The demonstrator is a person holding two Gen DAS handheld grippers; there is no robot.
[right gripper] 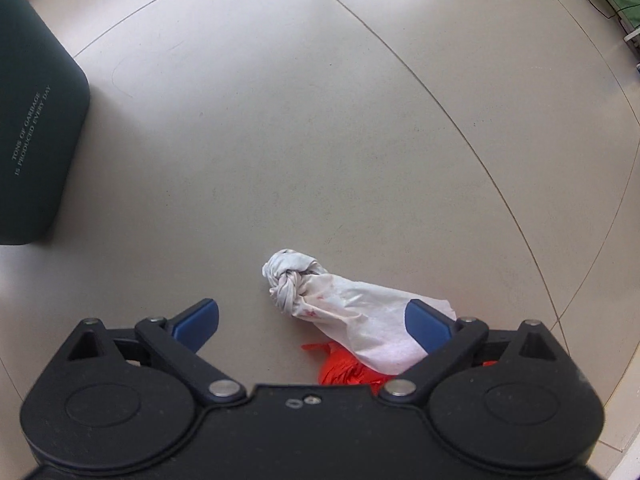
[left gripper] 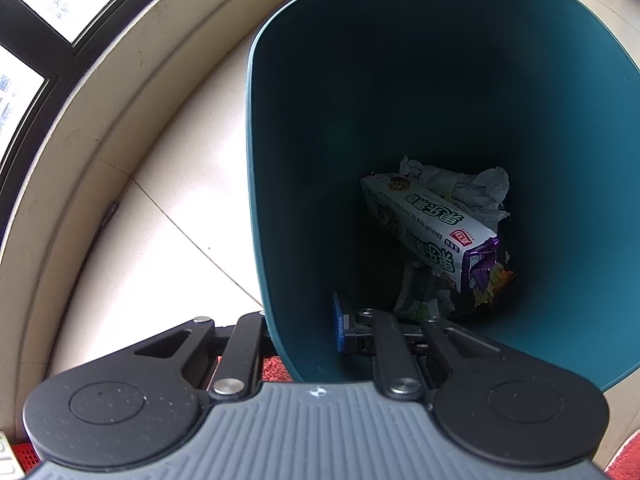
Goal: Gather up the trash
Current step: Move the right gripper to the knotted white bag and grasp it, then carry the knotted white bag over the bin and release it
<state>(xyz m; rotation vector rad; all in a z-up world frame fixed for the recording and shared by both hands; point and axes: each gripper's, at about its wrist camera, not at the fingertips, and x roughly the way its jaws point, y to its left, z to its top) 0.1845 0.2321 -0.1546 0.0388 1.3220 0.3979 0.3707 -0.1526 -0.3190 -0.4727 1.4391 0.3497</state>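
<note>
Left hand-held gripper [left gripper: 304, 320] clamped on bin wall [left gripper: 276, 288], right hand-held gripper [right gripper: 312, 320] wide open over tissue [right gripper: 352, 312]

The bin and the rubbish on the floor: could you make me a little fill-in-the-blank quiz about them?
1. The left gripper grips the bin by its ____.
2. The snack box lies ____ the bin.
3. The knotted white tissue lies on the ____, partly over orange plastic.
4. The right gripper hovers over it with jaws ____.

Missing words: rim; inside; floor; open
</note>
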